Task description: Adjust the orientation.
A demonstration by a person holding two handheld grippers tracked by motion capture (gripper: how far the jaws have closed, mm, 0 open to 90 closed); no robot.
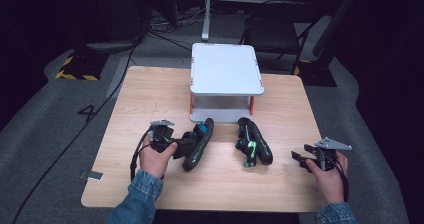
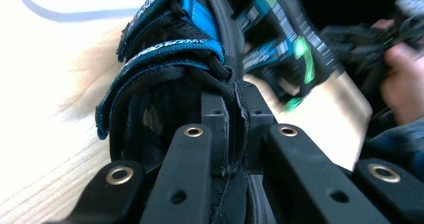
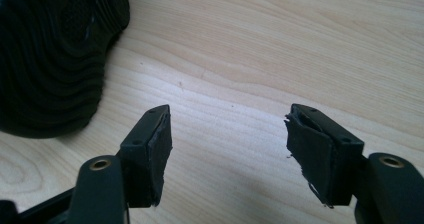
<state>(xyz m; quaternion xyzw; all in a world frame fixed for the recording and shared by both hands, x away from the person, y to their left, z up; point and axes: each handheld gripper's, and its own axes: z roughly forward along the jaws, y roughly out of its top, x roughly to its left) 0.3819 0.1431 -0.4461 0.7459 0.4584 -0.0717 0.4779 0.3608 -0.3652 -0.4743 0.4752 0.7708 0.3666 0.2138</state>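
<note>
Two sandals lie on the bench [image 1: 150, 91] before a white two-tier shoe rack [image 1: 226, 69]. Left gripper [image 1: 186, 145] is clamped on the heel edge of the blue-strapped sandal [image 1: 198, 143]; carry it level, sole down, to avoid twisting in the pinch. Right gripper [image 1: 298, 158] rests with jaws apart, empty, beside the green-accented sandal [image 1: 254, 143].

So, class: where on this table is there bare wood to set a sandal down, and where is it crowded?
Bare wood lies left of the white stand, and along the near edge between the two hands. The middle is crowded: the blue-strapped sandal, clamped in the left hand-held gripper, lies beside the green-strapped sandal.
</note>
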